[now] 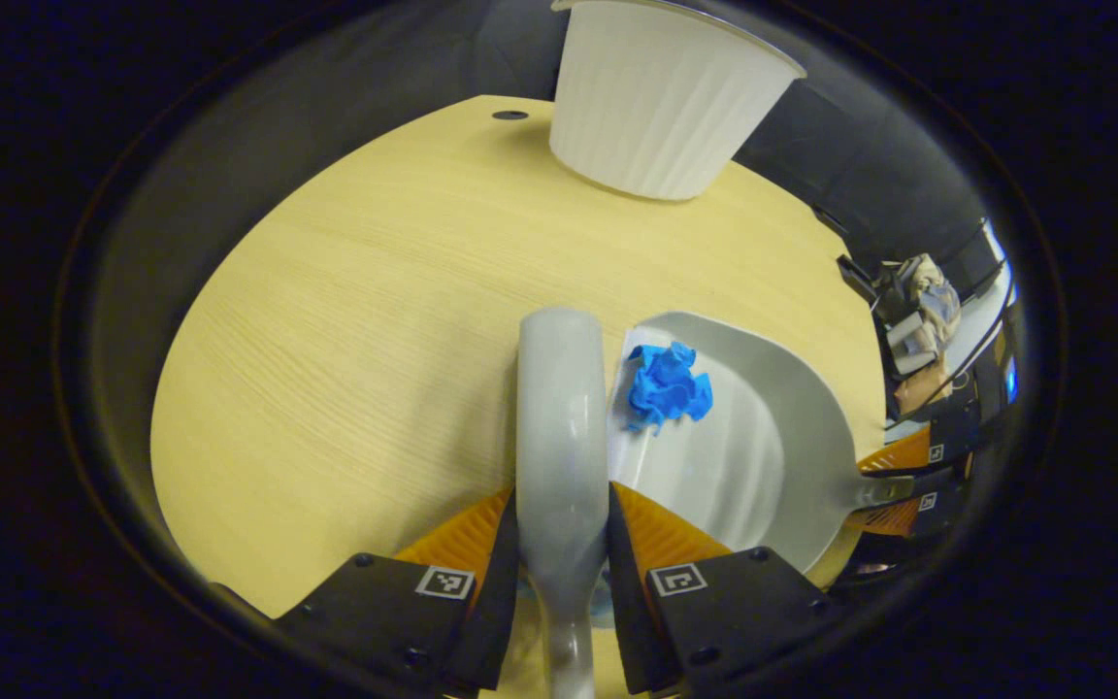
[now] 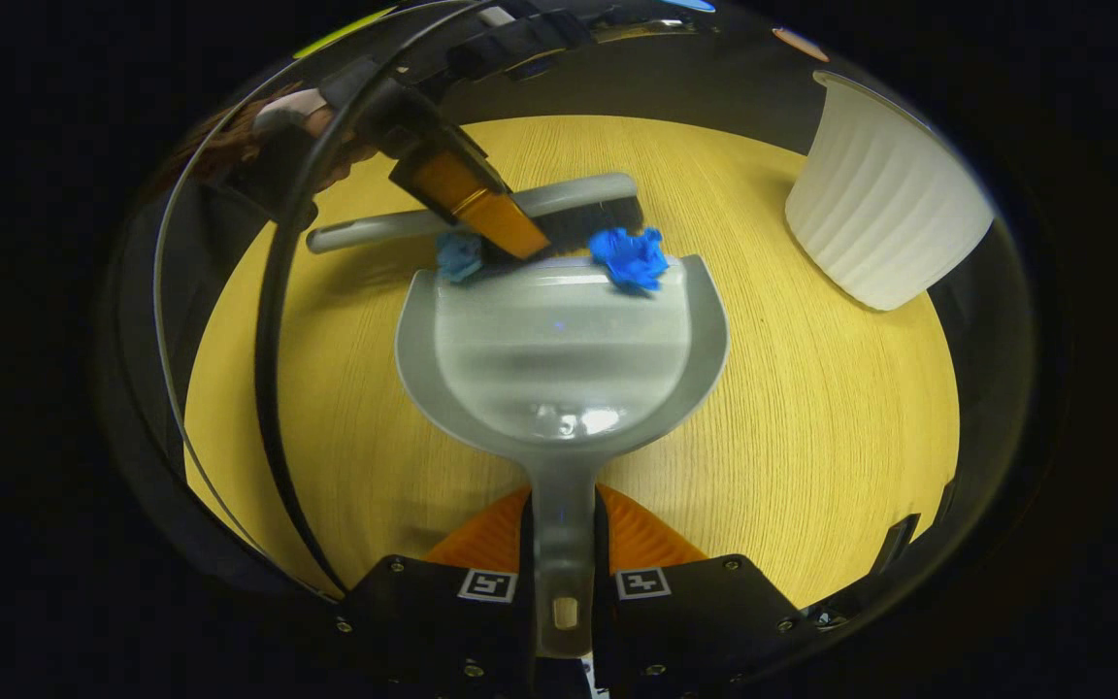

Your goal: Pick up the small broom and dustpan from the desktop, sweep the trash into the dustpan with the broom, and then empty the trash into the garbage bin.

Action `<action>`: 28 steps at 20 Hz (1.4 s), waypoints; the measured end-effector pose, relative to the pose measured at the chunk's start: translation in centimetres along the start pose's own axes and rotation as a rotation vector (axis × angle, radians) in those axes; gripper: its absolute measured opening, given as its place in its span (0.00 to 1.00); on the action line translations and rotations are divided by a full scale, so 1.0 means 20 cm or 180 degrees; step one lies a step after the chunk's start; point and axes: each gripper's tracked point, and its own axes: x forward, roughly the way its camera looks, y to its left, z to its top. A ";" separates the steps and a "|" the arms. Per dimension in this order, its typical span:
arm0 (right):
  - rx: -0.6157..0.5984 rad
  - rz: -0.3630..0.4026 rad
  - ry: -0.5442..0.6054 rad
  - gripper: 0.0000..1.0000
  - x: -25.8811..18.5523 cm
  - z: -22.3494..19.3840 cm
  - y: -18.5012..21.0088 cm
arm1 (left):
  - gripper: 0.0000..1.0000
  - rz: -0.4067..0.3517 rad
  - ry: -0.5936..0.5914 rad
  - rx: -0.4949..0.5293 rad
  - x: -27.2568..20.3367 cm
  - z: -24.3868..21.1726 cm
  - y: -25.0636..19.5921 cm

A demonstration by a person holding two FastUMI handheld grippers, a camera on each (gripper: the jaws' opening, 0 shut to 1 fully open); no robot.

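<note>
The broom (image 1: 561, 417) is clamped by the left gripper (image 1: 561, 544), the dustpan (image 2: 559, 349) handle by the right gripper (image 2: 564, 573); the crumpled blue paper (image 2: 629, 257) is judged light, easily scattered.

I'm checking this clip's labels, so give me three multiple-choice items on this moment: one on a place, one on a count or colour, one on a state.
1. Where does the brighter blue paper wad lie?
A. at the dustpan's front lip
B. inside the white bin
C. on the dustpan's handle

2. How many blue wads show by the broom in the right gripper view?
A. one
B. two
C. four

3. What does the right gripper hold?
A. nothing
B. the bin's rim
C. the dustpan's handle

Answers:
1 A, it sits on the front edge of the dustpan, while the white bin stands apart.
2 B, a second, paler wad lies beside the left gripper.
3 C, both fingers press on the handle.
</note>
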 end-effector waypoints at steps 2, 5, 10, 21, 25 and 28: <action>-0.0008 0.0001 -0.0009 0.23 0.00 0.01 0.00 | 0.51 -0.0030 -0.0011 -0.0054 -0.08 0.00 -0.04; -0.0014 0.0001 -0.0025 0.23 -0.01 0.02 0.01 | 0.51 -0.0235 -0.0055 -0.0216 -0.08 -0.02 -0.18; -0.0005 0.0001 -0.0063 0.23 -0.01 0.02 0.00 | 0.52 -0.0180 -0.0261 -0.0340 -0.18 0.05 -0.19; 0.0010 -0.0025 -0.0058 0.23 0.00 0.02 0.00 | 0.49 0.0419 -0.0600 -0.0488 -0.52 0.09 0.22; 0.0011 -0.0029 -0.0042 0.23 0.00 0.02 0.00 | 0.53 0.0560 -0.0459 -0.0730 -0.45 -0.07 0.37; 0.0003 -0.0031 -0.0026 0.23 0.00 0.02 0.00 | 0.52 0.0611 -0.0395 -0.0830 -0.38 -0.16 0.42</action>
